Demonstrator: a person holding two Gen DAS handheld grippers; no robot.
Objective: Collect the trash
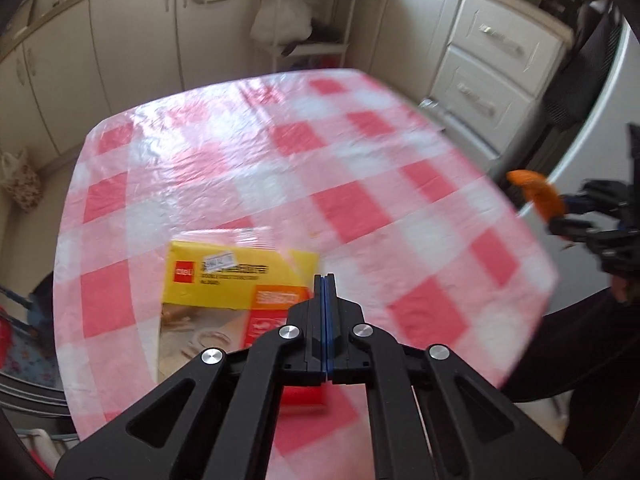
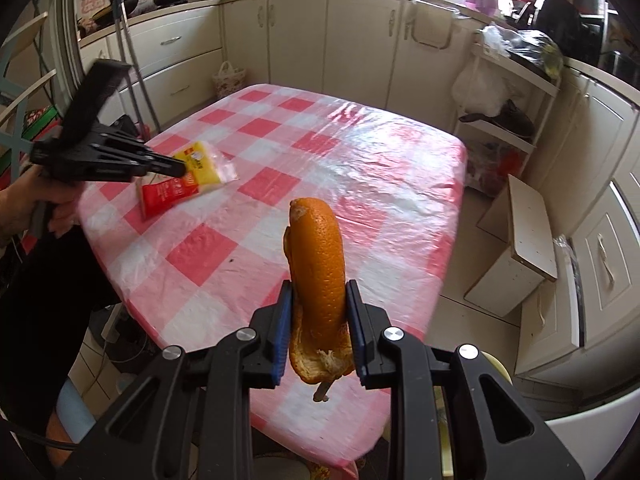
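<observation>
Bright orange peel (image 2: pixel 320 264), a yellow-and-red packet (image 1: pixel 236 292), and a red-and-white checked cloth over the counter (image 2: pixel 360 152); cream cabinets (image 2: pixel 352 36) behind.

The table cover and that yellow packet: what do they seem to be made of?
Checked table cover: looks like thin glossy plastic film, since it wrinkles and throws white glare. Yellow packet: apparently printed card or paper inside a clear plastic sleeve, whose transparent edge shows in the right wrist view; uncertain.
</observation>
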